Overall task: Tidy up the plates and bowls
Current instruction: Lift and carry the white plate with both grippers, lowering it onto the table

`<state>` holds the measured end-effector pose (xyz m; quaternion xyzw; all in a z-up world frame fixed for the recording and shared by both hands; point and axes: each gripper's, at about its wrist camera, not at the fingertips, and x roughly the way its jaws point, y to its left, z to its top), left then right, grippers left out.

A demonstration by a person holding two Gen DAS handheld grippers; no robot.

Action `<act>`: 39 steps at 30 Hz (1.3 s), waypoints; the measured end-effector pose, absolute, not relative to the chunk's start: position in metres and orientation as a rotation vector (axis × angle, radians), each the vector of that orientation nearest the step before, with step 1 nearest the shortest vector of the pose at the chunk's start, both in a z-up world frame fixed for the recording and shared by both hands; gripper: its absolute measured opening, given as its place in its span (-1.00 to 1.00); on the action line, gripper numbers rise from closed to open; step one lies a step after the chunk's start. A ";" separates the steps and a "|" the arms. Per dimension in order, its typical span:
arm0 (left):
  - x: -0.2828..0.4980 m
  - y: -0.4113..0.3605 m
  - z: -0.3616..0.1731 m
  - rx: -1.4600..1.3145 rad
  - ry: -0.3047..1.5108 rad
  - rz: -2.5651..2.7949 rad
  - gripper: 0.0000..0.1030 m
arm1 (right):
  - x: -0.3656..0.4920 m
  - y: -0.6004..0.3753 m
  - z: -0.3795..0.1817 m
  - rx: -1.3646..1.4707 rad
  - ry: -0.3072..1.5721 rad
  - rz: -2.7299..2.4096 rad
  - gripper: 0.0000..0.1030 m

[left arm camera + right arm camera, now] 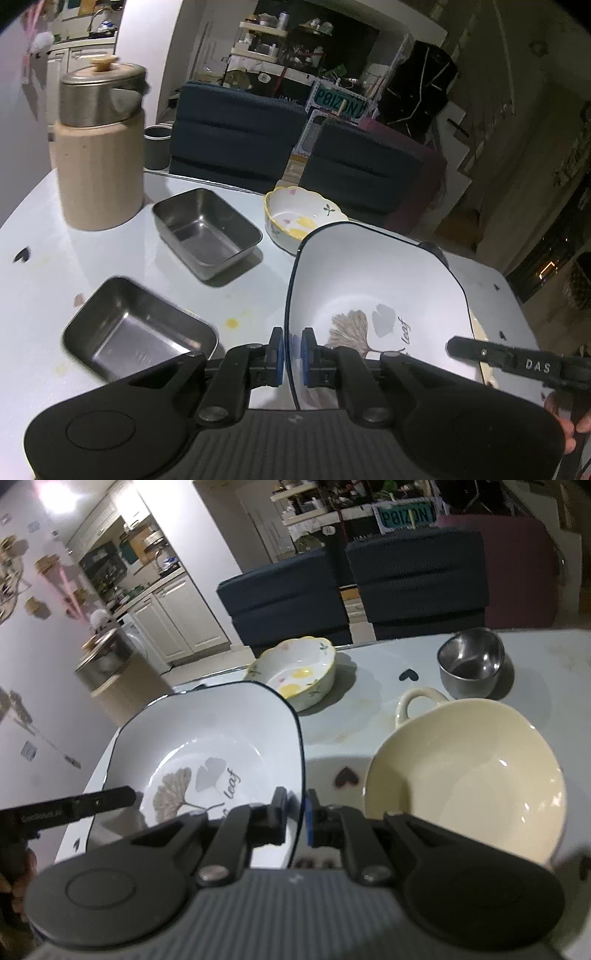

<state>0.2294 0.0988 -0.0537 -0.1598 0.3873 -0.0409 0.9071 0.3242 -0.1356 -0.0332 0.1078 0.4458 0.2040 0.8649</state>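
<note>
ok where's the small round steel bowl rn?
Only the right wrist view shows it: the steel bowl sits on the table at far right, just beyond the cream handled bowl and right of the flowered dish.

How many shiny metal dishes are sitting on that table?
3: one rectangular metal tray beside the left gripper, another rectangular tray behind it, and a round steel bowl far right. Others may be hidden.

Your left tool and right tool: black linkage arms, blue pads, round pivot screws, ribbed grey housing.
</note>
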 end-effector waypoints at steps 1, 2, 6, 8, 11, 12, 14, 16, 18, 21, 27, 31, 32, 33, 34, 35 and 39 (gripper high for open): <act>0.221 0.099 -0.050 -0.328 0.794 -0.083 -0.82 | 0.317 -0.136 -0.030 0.232 0.935 0.430 -0.78; 0.215 0.099 -0.047 -0.325 0.791 -0.082 -0.82 | 0.311 -0.137 -0.028 0.247 0.939 0.433 -0.79; 0.190 0.099 -0.041 -0.324 0.802 -0.085 -0.82 | 0.281 -0.136 -0.019 0.264 0.952 0.433 -0.79; 0.178 0.097 -0.041 -0.321 0.815 -0.089 -0.81 | 0.269 -0.137 -0.016 0.284 0.957 0.425 -0.79; 0.162 0.096 -0.044 -0.309 0.841 -0.092 -0.79 | 0.255 -0.138 -0.014 0.315 0.983 0.402 -0.80; 0.156 0.097 -0.047 -0.314 0.852 -0.093 -0.79 | 0.249 -0.137 -0.014 0.313 0.993 0.398 -0.81; 0.148 0.097 -0.053 -0.317 0.872 -0.094 -0.79 | 0.237 -0.136 -0.016 0.303 1.016 0.390 -0.81; 0.143 0.097 -0.061 -0.310 0.893 -0.095 -0.78 | 0.229 -0.137 -0.021 0.303 1.041 0.387 -0.81; 0.139 0.098 -0.071 -0.321 0.915 -0.095 -0.79 | 0.222 -0.136 -0.031 0.308 1.068 0.384 -0.81; 0.142 0.101 -0.088 -0.339 0.971 -0.094 -0.78 | 0.218 -0.132 -0.045 0.305 1.109 0.371 -0.81; 0.148 0.100 -0.106 -0.308 1.018 -0.090 -0.73 | 0.223 -0.117 -0.066 0.255 1.160 0.358 -0.80; 0.151 0.103 -0.118 -0.323 1.057 -0.081 -0.70 | 0.217 -0.113 -0.075 0.235 1.176 0.362 -0.81; 0.151 0.103 -0.121 -0.324 1.062 -0.077 -0.69 | 0.216 -0.111 -0.076 0.229 1.180 0.363 -0.81; 0.152 0.103 -0.123 -0.321 1.066 -0.075 -0.69 | 0.215 -0.109 -0.075 0.221 1.185 0.363 -0.81; 0.153 0.102 -0.124 -0.315 1.071 -0.073 -0.67 | 0.215 -0.108 -0.077 0.212 1.191 0.364 -0.81; 0.154 0.102 -0.126 -0.313 1.077 -0.070 -0.66 | 0.214 -0.107 -0.079 0.205 1.195 0.363 -0.81; 0.159 0.101 -0.130 -0.320 1.099 -0.066 -0.64 | 0.219 -0.103 -0.080 0.182 1.193 0.356 -0.81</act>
